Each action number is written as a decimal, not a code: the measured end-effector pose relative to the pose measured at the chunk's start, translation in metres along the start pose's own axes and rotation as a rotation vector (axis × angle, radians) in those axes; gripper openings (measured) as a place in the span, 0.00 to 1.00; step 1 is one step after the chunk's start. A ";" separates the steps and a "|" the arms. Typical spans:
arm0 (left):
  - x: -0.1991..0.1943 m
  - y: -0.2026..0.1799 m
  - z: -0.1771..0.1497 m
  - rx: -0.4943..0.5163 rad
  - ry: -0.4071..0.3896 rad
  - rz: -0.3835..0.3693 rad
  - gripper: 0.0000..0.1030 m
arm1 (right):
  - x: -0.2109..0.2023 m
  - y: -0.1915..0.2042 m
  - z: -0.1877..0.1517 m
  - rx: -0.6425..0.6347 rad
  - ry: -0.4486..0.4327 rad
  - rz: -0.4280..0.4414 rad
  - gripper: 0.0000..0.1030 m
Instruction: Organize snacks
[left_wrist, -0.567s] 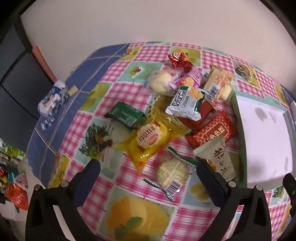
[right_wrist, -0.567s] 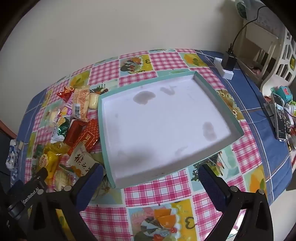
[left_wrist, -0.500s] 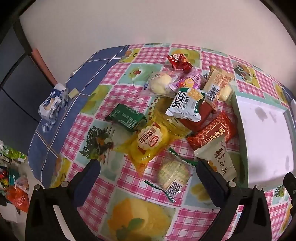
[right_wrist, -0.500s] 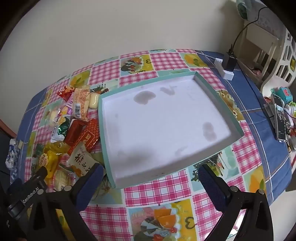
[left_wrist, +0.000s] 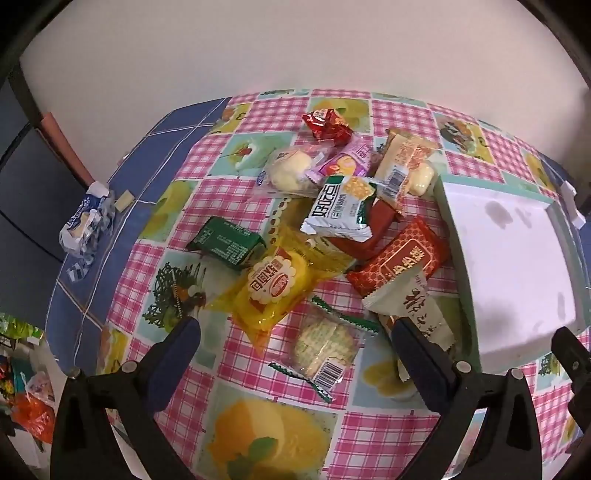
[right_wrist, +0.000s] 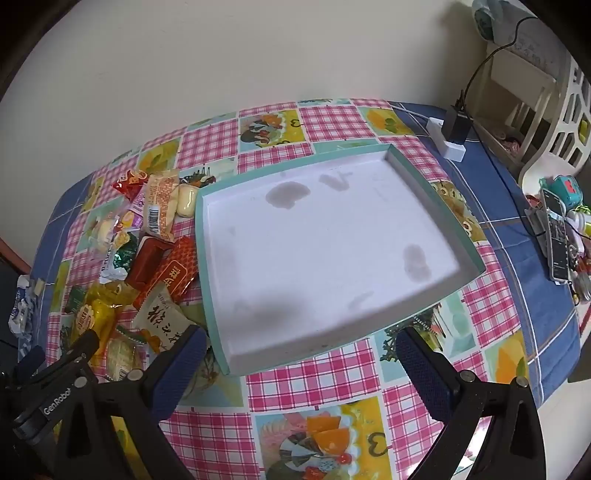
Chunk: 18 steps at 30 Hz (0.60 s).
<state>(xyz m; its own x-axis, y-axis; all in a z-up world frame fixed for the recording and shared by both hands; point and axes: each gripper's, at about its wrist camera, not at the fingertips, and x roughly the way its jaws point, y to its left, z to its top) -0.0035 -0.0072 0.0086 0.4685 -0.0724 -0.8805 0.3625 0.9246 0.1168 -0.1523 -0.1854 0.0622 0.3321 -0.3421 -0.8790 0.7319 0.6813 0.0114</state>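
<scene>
A heap of wrapped snacks lies on the checked tablecloth, left of a shallow teal-rimmed tray (right_wrist: 436, 206) with a bare white floor (left_wrist: 517, 258). Nearest my left gripper (left_wrist: 295, 336) is a clear pack of pale biscuits (left_wrist: 325, 347), with a yellow pack (left_wrist: 273, 288), a green pack (left_wrist: 227, 245) and a red-orange pack (left_wrist: 402, 258) beyond. The left gripper hangs open above the biscuit pack, holding nothing. My right gripper (right_wrist: 299, 343) is open over the tray's near rim, nothing between its fingers. The left gripper's body (right_wrist: 55, 391) shows at the lower left of the right wrist view.
A crumpled blue-and-white wrapper (left_wrist: 85, 221) lies on the blue cloth at the left table edge. A white charger block with a black plug (right_wrist: 452, 136) sits behind the tray. Phones and small items (right_wrist: 557, 236) lie at the right edge. A wall stands behind.
The left wrist view has shifted a little, so the snacks sit slightly lower and nearer the fingers. The right wrist view is nearly unchanged. Both grippers stay open.
</scene>
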 end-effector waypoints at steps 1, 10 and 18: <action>-0.001 0.000 0.001 0.001 -0.001 -0.004 1.00 | 0.000 0.000 0.000 0.000 0.000 0.000 1.00; -0.005 0.002 0.004 -0.010 -0.006 -0.013 1.00 | 0.001 0.000 0.000 -0.006 0.001 -0.006 1.00; -0.005 0.005 0.005 -0.022 -0.005 -0.022 1.00 | 0.001 0.000 0.000 -0.010 0.002 -0.010 1.00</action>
<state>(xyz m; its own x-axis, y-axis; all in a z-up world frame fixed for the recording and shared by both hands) -0.0001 -0.0037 0.0159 0.4648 -0.0946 -0.8803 0.3553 0.9306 0.0876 -0.1516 -0.1855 0.0616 0.3241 -0.3475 -0.8799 0.7292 0.6843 -0.0016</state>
